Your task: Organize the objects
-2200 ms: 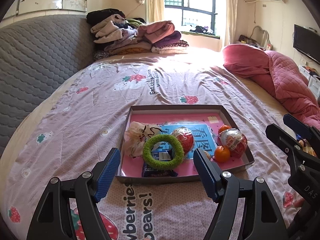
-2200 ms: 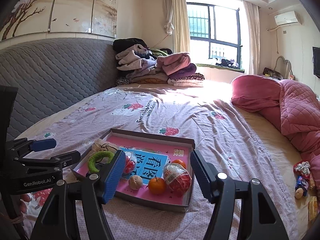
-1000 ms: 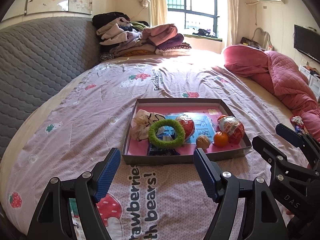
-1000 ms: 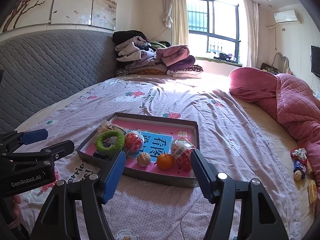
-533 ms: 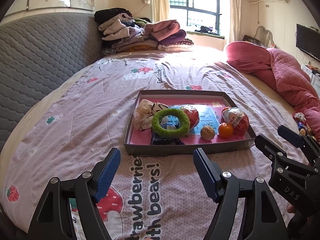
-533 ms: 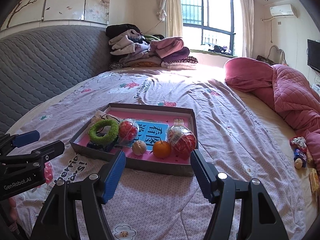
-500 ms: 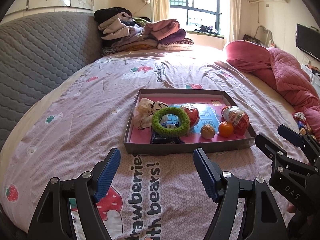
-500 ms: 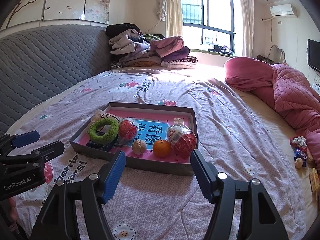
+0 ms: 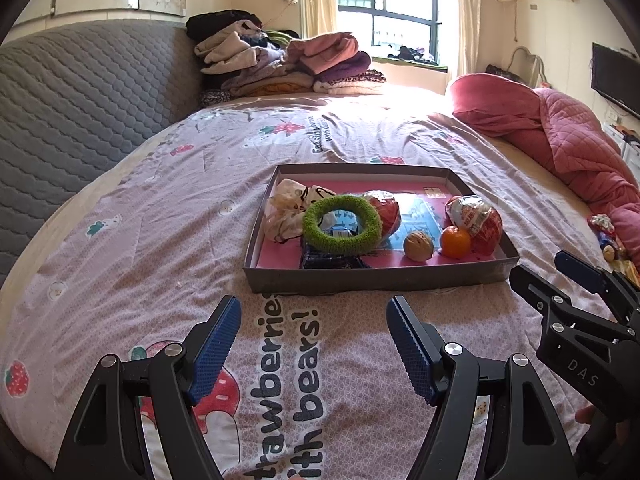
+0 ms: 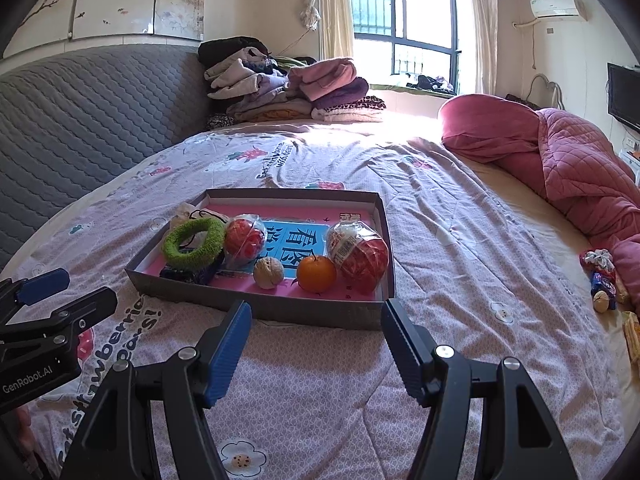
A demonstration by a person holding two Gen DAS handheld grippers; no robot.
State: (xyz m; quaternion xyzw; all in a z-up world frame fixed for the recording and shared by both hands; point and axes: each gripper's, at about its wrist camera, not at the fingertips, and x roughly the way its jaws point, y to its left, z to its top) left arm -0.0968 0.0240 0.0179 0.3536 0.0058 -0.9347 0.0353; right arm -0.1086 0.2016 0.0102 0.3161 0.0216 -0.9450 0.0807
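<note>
A shallow grey box (image 9: 372,278) (image 10: 256,304) with a pink floor lies on the bed. It holds a green fuzzy ring (image 9: 341,229) (image 10: 193,242), a white cloth pouch (image 9: 287,208), a red wrapped ball (image 10: 244,238), a walnut (image 9: 418,245) (image 10: 268,273), an orange (image 9: 455,241) (image 10: 316,273) and a red netted packet (image 9: 478,218) (image 10: 358,252). My left gripper (image 9: 312,336) is open and empty, short of the box's near wall. My right gripper (image 10: 316,340) is open and empty, just in front of the box's near right corner.
Folded clothes (image 10: 288,88) are piled at the bed's far end. A pink quilt (image 10: 560,160) lies on the right. Small wrapped snacks (image 10: 600,280) lie at the right edge. A grey padded headboard (image 10: 80,120) runs along the left.
Both grippers have drawn back from the box, so it sits farther ahead. Both stay open and empty. The things in the box have not moved.
</note>
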